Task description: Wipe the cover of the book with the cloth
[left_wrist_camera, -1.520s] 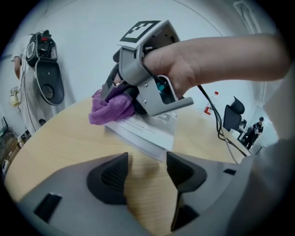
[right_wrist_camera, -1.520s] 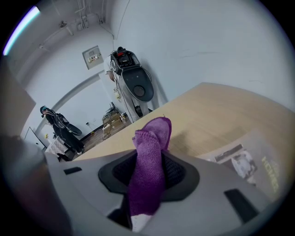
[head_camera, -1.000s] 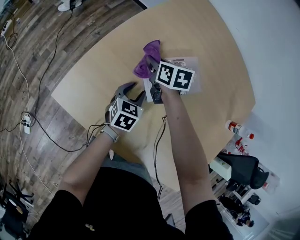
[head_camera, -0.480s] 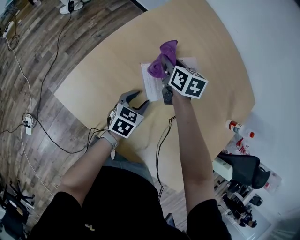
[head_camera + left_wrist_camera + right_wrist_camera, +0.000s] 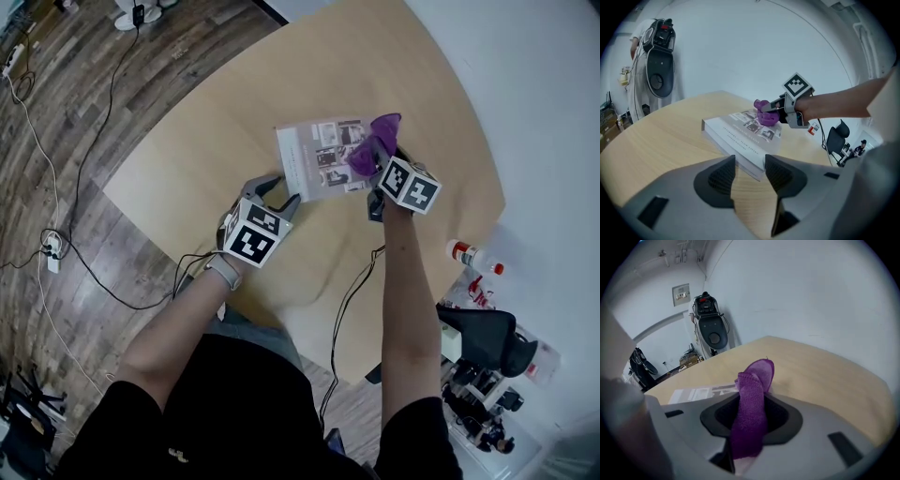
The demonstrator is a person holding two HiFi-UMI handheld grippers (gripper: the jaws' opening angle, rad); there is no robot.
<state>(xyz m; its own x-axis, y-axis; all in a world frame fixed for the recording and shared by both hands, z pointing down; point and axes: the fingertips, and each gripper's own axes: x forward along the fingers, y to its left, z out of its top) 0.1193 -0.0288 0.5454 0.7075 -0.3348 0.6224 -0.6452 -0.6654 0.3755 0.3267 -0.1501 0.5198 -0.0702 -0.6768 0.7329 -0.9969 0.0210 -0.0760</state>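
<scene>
A grey-white book (image 5: 321,159) with small pictures on its cover lies flat on the round wooden table (image 5: 216,122). My right gripper (image 5: 375,164) is shut on a purple cloth (image 5: 373,142), which rests on the book's right end. In the right gripper view the cloth (image 5: 757,376) is clamped between the jaws and sticks out over the book (image 5: 698,392). My left gripper (image 5: 277,194) is open at the book's near left corner. In the left gripper view the book (image 5: 740,133) lies just beyond the gripper (image 5: 749,174); whether a tip touches it I cannot tell.
A red-capped bottle (image 5: 473,255) stands at the table's right edge, with a black chair (image 5: 487,337) beyond it. A cable (image 5: 349,286) hangs from the right gripper over the table's near edge. Cables and a power strip (image 5: 53,246) lie on the wooden floor at left.
My right gripper has dragged the cloth rightward across the book, baring most of the cover. The left gripper has stayed at the book's near left corner.
</scene>
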